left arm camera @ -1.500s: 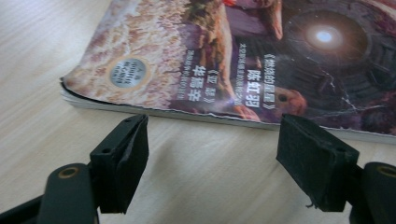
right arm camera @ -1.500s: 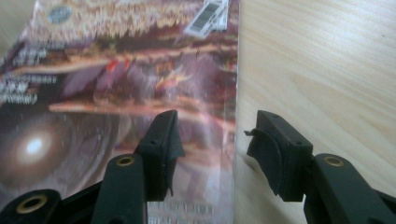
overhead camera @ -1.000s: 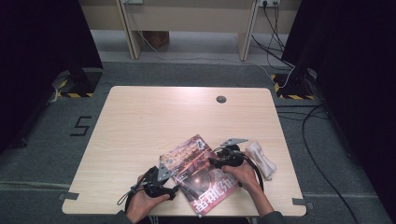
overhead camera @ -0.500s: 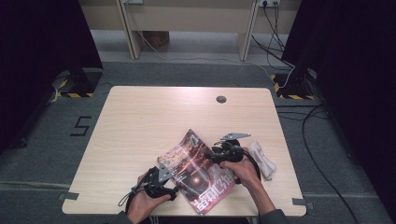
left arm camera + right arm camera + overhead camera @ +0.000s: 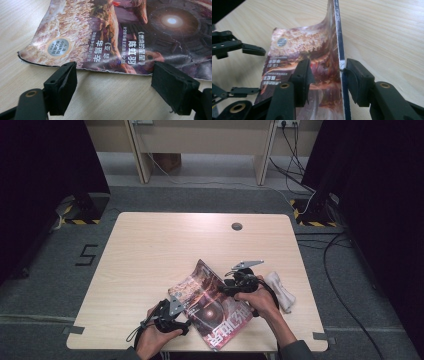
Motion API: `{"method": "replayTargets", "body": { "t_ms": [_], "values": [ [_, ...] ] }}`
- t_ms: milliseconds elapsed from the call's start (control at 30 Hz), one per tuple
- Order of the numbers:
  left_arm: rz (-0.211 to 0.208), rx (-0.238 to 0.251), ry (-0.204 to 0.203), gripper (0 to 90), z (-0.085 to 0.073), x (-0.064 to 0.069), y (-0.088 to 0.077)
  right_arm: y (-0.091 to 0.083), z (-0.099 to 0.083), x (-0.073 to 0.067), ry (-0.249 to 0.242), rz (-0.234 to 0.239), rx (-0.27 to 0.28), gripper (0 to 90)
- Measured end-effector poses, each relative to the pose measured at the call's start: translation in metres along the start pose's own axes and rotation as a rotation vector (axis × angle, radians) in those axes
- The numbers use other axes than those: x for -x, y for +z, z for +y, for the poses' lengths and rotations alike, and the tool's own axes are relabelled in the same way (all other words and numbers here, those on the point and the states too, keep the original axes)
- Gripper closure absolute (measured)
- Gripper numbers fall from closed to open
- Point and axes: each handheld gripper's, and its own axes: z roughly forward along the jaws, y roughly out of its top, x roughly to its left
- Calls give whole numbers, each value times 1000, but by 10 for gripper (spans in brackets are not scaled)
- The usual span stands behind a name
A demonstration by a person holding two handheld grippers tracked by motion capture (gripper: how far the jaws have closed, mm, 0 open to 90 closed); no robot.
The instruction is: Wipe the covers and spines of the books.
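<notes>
My left gripper [image 5: 113,92] sits released at the near edge of the magazine [image 5: 212,307], jaws wide on bare table [image 5: 150,250]. My right gripper [image 5: 328,75] has been closing around the magazine's lifted right edge; I cannot tell whether both pads press it yet. A white cloth [image 5: 281,291] lies just beyond.

We count one magazine [image 5: 212,307] on the table [image 5: 150,250], lying at its near edge. We count two grippers: the left gripper [image 5: 167,315] just left of the magazine, the right gripper [image 5: 225,287] at the magazine's right edge. We count two hands, one on each gripper. We count one white cloth [image 5: 281,290], right of the magazine. We count one round grommet [image 5: 237,226], beyond the magazine near the table's far edge.
</notes>
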Motion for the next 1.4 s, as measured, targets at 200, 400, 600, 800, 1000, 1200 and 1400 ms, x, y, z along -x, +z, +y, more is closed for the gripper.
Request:
{"method": "replayTargets", "body": {
  "t_ms": [200, 400, 600, 800, 1000, 1200, 1400],
  "values": [
    [-5, 5, 0, 203, 0, 0, 0, 2, -2, 6, 30, -22, -21, 563],
    [-5, 3, 0, 203, 0, 0, 0, 8, -7, 16, 46, -38, -24, 562],
    [-10, -1, 6, 230, 1, 1, -1, 12, -10, 24, 93, -21, -18, 556],
    [-20, 0, 1, 258, 1, 1, 0, 18, -14, 34, 129, -29, -40, 571],
    [-23, 1, -10, 263, 1, 1, 0, 23, -17, 40, 142, -40, -56, 581],
    [-21, -1, -10, 269, 1, 1, 0, 27, -19, 43, 135, -54, -66, 580],
    [-16, 3, -5, 282, 1, 3, -1, 26, -22, 44, 162, -30, -38, 557]
  ]
}}
